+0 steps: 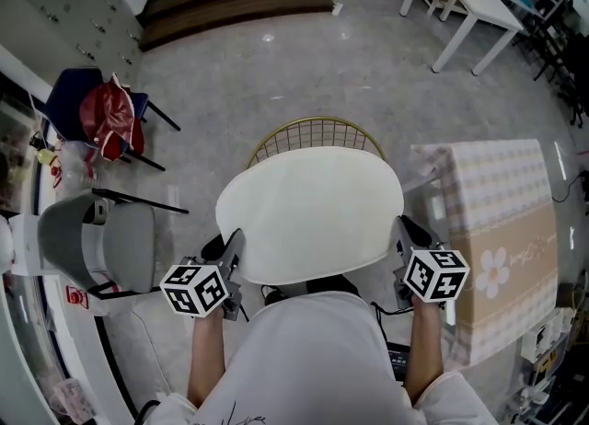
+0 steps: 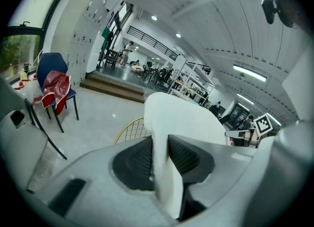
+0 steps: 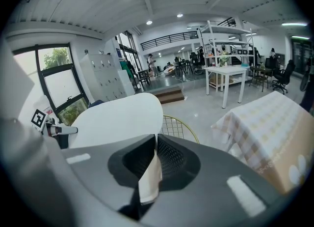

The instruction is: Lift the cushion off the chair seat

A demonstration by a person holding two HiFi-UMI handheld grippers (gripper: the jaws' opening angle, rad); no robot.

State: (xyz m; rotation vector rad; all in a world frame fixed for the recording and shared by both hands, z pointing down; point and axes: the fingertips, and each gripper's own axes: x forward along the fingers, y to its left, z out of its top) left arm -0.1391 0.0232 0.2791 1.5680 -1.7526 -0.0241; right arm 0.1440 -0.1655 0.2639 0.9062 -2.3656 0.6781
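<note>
1. Because it folds thinly where the jaws pinch it, the cushion (image 1: 308, 212) reads as light, soft and floppy rather than stiff. I judge that holds on two opposite edges, as now, keep it spread flat, while a one-sided hold would let it droop.
2. It is a cream-white, smooth, rounded pad, wider than deep, held spread over the seat of the gold wire chair (image 1: 313, 133), whose curved back shows just behind it. The seat itself is hidden beneath, so whether the cushion is clear of it cannot be told from above.
3. Left gripper (image 2: 161, 157), at the chair's left side, is clamped on the cushion's left edge, which stands fairly thick between its ribbed pads (image 2: 135, 162).
4. Right gripper (image 3: 154, 164), at the chair's right side, is closed tight on the right edge, squeezing it to a thin flap.
5. Its cover looks smooth, so a slack pinch might let it slip.
</note>
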